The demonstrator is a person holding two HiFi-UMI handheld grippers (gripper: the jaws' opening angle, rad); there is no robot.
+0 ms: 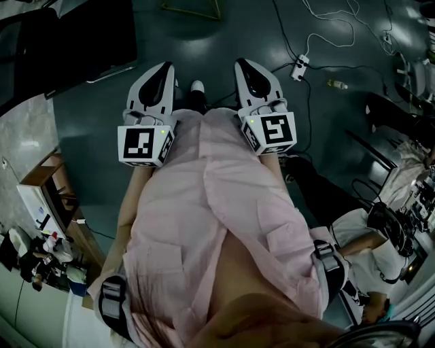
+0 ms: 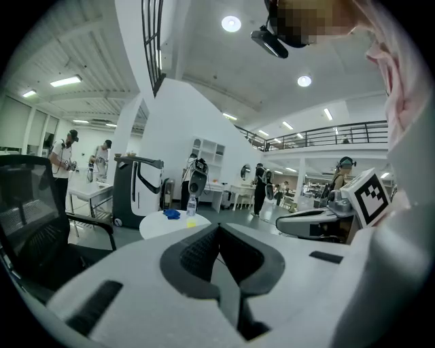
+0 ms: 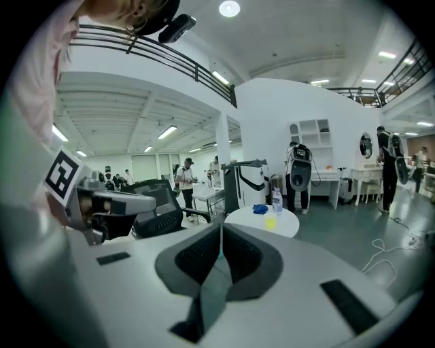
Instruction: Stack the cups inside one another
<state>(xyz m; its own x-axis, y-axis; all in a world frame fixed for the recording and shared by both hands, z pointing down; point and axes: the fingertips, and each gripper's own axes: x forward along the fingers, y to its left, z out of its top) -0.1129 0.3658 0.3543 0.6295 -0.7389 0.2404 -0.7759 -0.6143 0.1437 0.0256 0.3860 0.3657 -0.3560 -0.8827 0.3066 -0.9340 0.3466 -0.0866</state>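
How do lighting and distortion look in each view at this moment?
Head view: dim and underexposed, faint glare on the floor. Left gripper view: bright, strong fisheye bend, black corners, ceiling lamp blown out. Right gripper view: the same bend and corners, its lamp glaring too, the round table fairly sharp.

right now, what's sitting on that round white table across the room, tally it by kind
clear bottle: 1
yellow cup: 1
blue thing, too small to tell what: 1
total on the round white table: 3
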